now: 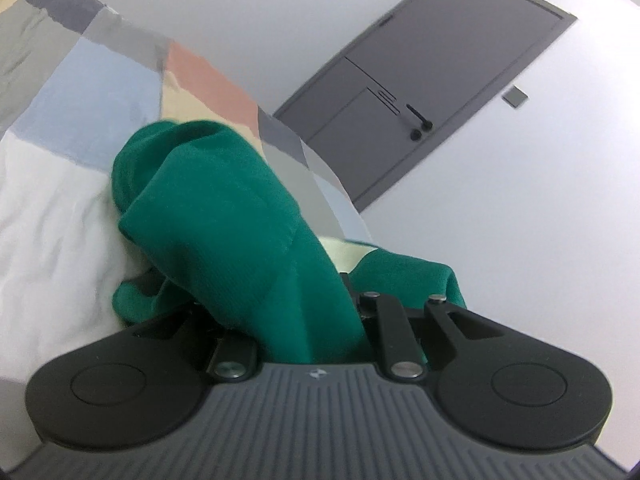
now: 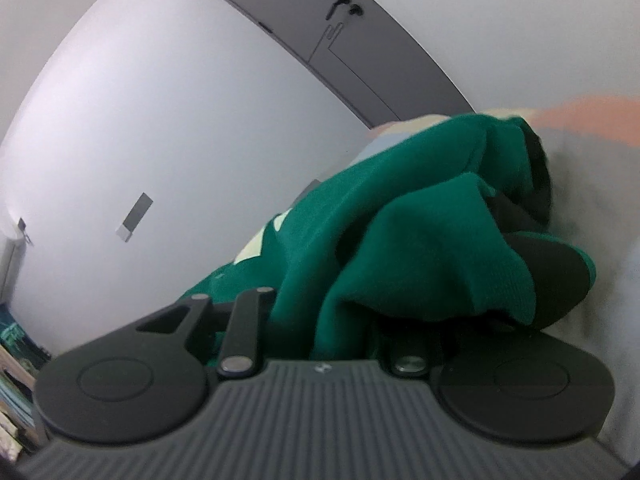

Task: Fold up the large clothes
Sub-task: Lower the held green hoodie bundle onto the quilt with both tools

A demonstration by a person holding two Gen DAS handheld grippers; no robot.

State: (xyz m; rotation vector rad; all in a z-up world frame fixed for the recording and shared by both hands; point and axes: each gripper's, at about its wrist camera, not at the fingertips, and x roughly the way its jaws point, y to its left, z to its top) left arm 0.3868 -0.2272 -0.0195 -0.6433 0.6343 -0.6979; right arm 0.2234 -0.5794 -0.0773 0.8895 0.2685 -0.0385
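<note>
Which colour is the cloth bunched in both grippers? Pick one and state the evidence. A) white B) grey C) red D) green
D: the green garment drapes over the left gripper in the left wrist view, and the same green cloth is bunched over the right gripper in the right wrist view, above the patchwork bedcover.

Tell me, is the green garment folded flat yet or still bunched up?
Bunched. The green garment hangs in loose rolls from both grippers over the patchwork bedcover, with no flat layers or neat edges showing.
</note>
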